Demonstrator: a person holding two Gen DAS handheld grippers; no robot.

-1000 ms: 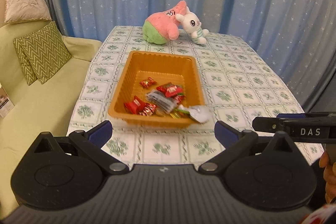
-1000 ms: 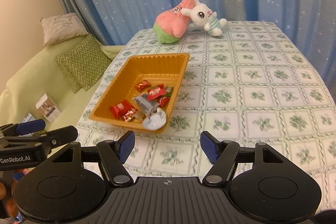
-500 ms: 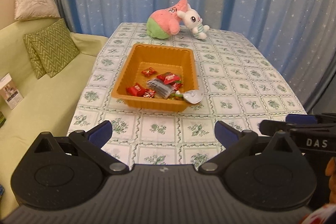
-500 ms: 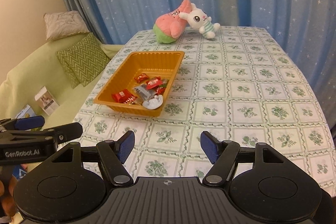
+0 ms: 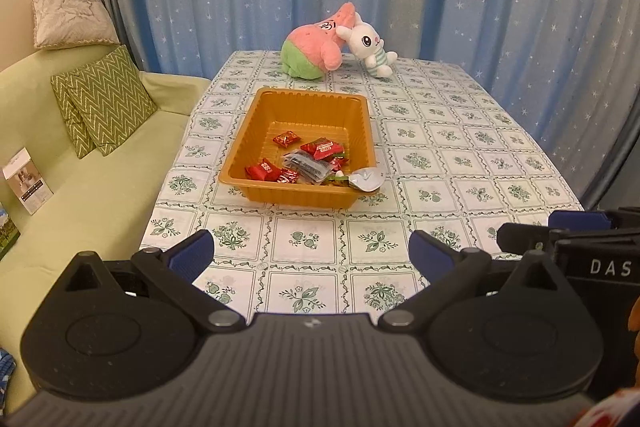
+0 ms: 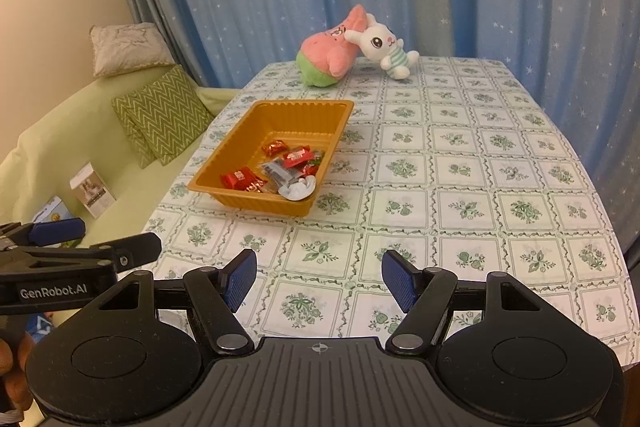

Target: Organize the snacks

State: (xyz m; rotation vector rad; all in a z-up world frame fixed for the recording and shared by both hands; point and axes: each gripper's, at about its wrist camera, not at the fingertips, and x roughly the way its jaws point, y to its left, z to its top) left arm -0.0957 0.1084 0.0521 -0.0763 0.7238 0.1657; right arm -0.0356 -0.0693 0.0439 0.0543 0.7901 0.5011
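Both tongs stand apart and empty, the left gripper (image 5: 311, 253) and right gripper (image 6: 316, 279) having drawn back from the orange tray (image 5: 256, 137) over the last second, so it now sits well ahead of them. That reads as the sorting being finished: the snacks (image 5: 310, 165) lie inside the tray's near end. The tray is ribbed, glossy plastic; the wrappers crinkled foil; a white packet (image 5: 366, 179) droops over its near rim. Beyond the tray lie two soft plush toys (image 5: 334, 47).
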